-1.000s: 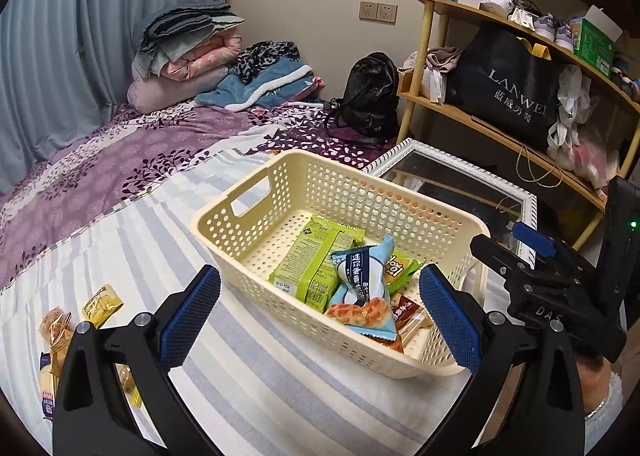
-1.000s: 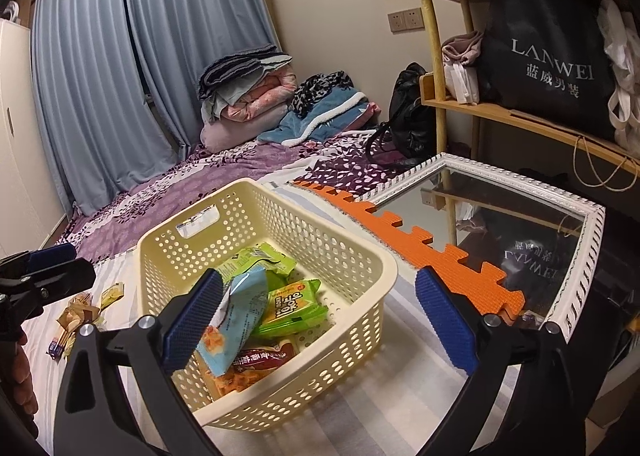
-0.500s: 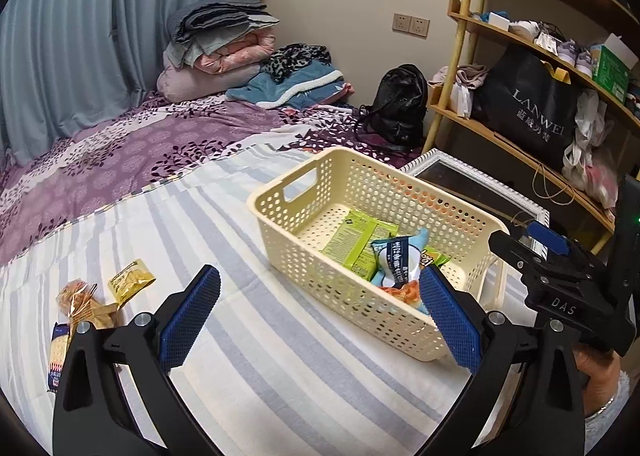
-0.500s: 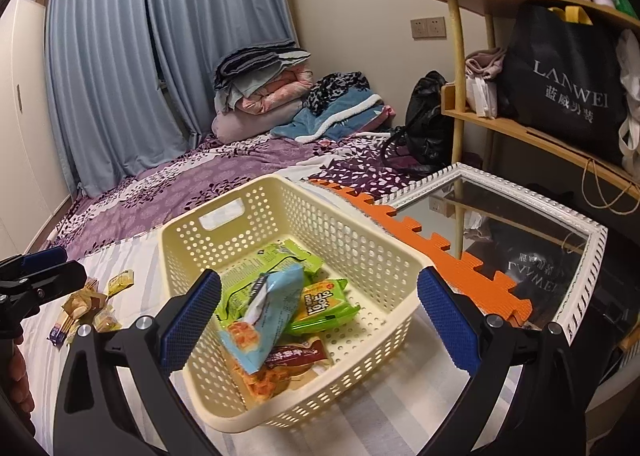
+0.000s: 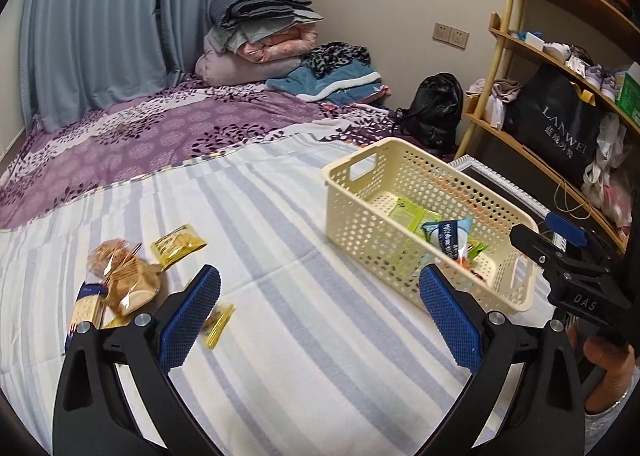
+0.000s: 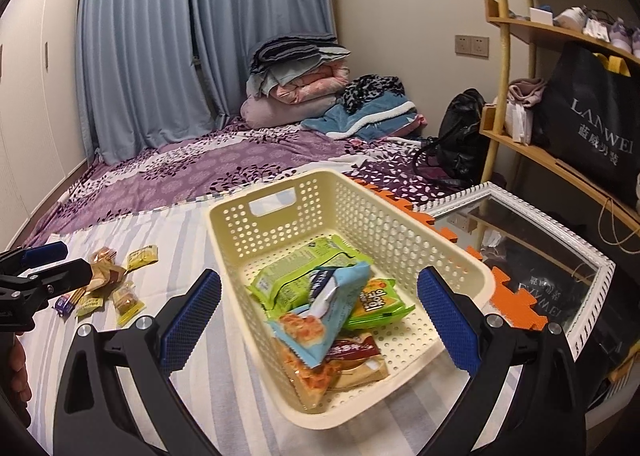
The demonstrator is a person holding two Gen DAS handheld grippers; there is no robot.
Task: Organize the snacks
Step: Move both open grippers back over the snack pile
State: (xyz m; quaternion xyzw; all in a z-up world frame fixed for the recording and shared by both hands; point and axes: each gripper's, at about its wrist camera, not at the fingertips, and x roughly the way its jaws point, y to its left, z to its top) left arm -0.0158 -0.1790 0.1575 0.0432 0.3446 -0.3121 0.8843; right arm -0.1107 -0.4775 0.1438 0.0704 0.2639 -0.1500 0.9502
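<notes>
Black tool [image 5: 320, 320], blue pads, perhaps rubber.

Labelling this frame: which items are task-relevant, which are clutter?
Job:
cream basket, packets inside
loose snacks on the striped sheet
left gripper, right gripper, both empty

Clutter:
folded bedding
black backpack
framed mirror
shelf

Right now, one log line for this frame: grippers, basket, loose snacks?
left gripper open, empty | right gripper open, empty | basket holds several packets | loose snacks on striped sheet, outside basket
</notes>
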